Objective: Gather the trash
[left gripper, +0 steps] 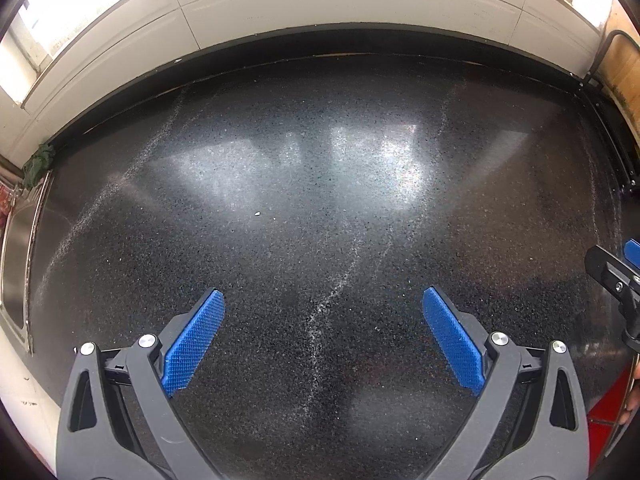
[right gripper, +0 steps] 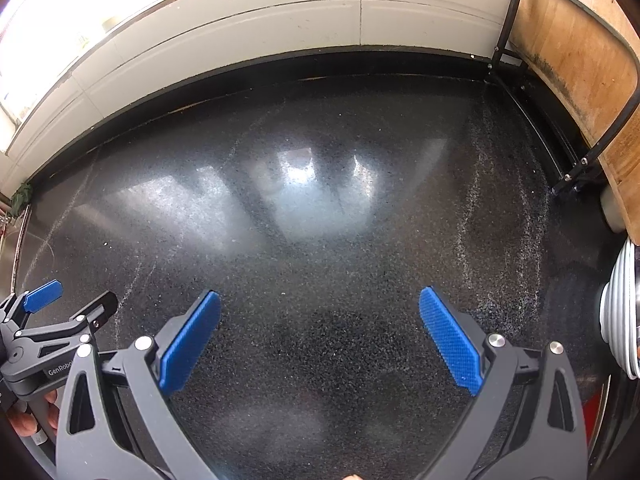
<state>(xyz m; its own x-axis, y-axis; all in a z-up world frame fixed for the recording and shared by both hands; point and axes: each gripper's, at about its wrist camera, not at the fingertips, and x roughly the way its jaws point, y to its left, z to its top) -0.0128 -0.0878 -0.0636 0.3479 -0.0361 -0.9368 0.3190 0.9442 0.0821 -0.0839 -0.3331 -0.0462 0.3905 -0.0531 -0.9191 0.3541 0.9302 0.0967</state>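
My left gripper [left gripper: 323, 296] is open and empty above a black speckled countertop [left gripper: 320, 184]. A tiny white scrap [left gripper: 257, 213] lies on the counter ahead of it, left of centre. My right gripper [right gripper: 320, 298] is open and empty over the same countertop [right gripper: 320, 208]. A small white speck [right gripper: 105, 244] lies far left in the right wrist view. Each gripper shows at the edge of the other's view: the right one [left gripper: 616, 264] and the left one [right gripper: 68, 300]. No larger trash item is in view.
A white tiled wall [left gripper: 320, 4] runs along the back. A steel sink [left gripper: 20, 248] and a green cloth [left gripper: 38, 160] sit at the left. A wooden board in a black rack [right gripper: 576, 64] stands at the right, with stacked white plates [right gripper: 620, 312] below it.
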